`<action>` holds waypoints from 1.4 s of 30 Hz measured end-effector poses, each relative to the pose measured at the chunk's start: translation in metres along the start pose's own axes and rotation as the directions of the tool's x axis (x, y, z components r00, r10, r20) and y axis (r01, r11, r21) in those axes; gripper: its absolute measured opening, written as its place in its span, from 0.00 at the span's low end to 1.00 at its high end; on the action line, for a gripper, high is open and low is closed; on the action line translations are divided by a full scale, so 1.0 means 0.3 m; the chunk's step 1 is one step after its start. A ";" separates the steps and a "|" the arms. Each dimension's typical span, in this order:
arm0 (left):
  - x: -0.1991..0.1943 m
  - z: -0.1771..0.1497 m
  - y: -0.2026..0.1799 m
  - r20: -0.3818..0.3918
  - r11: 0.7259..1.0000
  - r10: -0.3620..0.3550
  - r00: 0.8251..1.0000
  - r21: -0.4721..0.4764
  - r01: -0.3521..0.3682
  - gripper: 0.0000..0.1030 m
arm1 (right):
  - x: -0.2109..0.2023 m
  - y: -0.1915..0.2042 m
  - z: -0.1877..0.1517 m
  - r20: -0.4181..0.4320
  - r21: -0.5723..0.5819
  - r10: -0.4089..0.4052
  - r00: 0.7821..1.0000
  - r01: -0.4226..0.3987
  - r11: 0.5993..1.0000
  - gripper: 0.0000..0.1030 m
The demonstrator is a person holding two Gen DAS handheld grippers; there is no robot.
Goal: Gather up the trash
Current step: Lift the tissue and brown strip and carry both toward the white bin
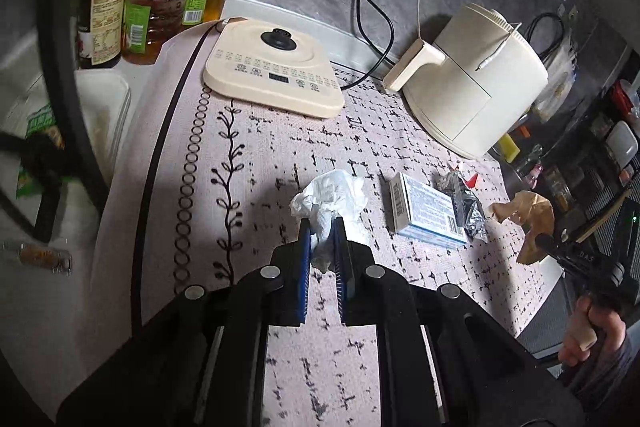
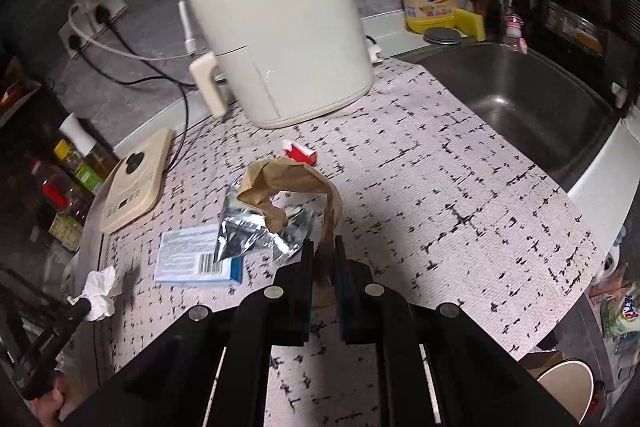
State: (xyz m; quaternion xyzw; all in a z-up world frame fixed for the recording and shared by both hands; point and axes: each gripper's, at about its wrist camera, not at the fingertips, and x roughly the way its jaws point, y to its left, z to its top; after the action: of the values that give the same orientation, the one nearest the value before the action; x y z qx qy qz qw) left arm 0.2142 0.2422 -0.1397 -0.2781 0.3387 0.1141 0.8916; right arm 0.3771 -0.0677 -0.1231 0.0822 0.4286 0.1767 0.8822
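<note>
Already both loads sit between the jaws: the left gripper [image 1: 322,227] pinches the white tissue [image 1: 332,197], the right gripper [image 2: 323,247] the brown paper [image 2: 288,187], leaving the blue box [image 2: 196,261] lying between them.

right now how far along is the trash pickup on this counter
Nothing shows as binned yet, and no bin is in view. In hand: the left gripper is shut on the crumpled white tissue, and the right gripper on the crumpled brown paper. Left on the patterned mat: the blue-and-white cardboard box, the torn silver foil wrapper and the small red-and-white scrap.
</note>
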 end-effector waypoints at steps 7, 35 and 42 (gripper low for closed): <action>-0.076 -0.102 -0.131 0.021 0.999 0.021 1.000 0.028 -0.022 0.11 | -0.102 -0.122 -0.067 0.004 -0.001 0.040 0.999 -0.040 0.999 0.09; -0.240 -0.607 -0.749 -0.060 0.973 -0.057 0.997 0.222 0.069 0.11 | -0.527 -0.908 -0.574 -0.023 0.168 0.009 1.000 -0.005 0.986 0.10; -0.164 -0.760 -0.899 -0.161 0.947 -0.131 0.978 0.271 0.171 0.11 | -0.598 -1.041 -0.709 -0.063 0.208 -0.040 0.997 0.053 0.977 0.10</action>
State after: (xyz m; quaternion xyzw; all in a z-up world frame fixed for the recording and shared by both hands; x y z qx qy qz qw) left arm 0.1598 -0.1102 -0.1345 -0.1803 0.3911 -0.0243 0.9022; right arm 0.1832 -0.4263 -0.2170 0.1597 0.4725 0.1122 0.8595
